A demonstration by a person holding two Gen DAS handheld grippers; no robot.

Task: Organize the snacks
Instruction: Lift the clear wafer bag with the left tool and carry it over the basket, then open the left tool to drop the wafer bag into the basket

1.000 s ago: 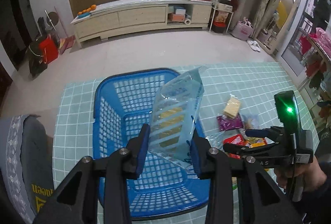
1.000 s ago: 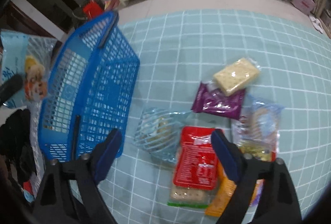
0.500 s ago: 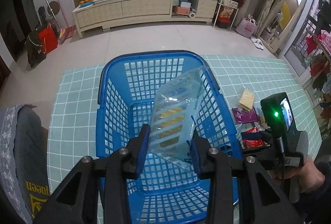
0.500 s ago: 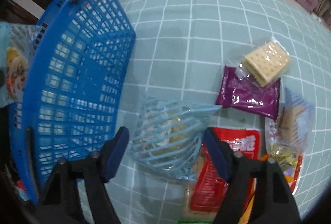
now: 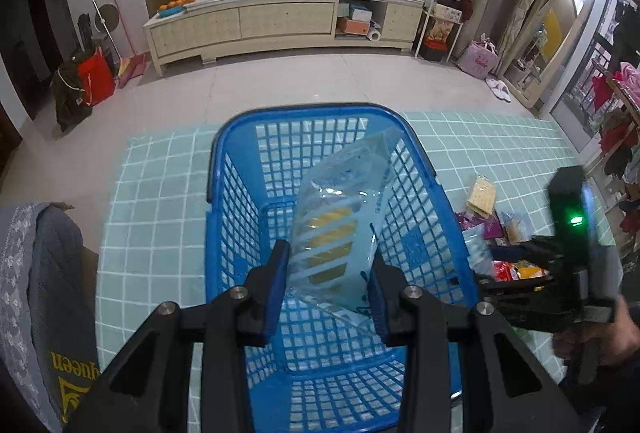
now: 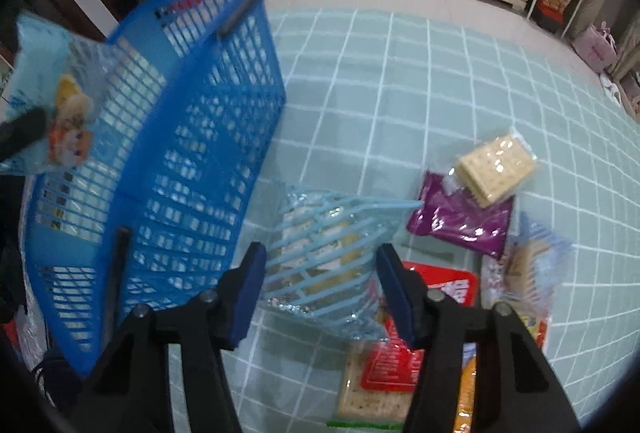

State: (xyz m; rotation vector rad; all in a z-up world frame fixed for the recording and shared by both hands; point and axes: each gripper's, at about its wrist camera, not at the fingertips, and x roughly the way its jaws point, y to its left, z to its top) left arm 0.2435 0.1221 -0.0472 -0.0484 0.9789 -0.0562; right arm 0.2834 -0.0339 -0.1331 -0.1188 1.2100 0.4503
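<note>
Clear packet (image 5: 340, 233) clamped in left tongs (image 5: 328, 283)

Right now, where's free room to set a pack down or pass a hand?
Basket floor shows bare mesh below the pack held in the left gripper. Free mat lies beyond the snack pile, right of the basket. Crowded: the pile around the right gripper.
</note>
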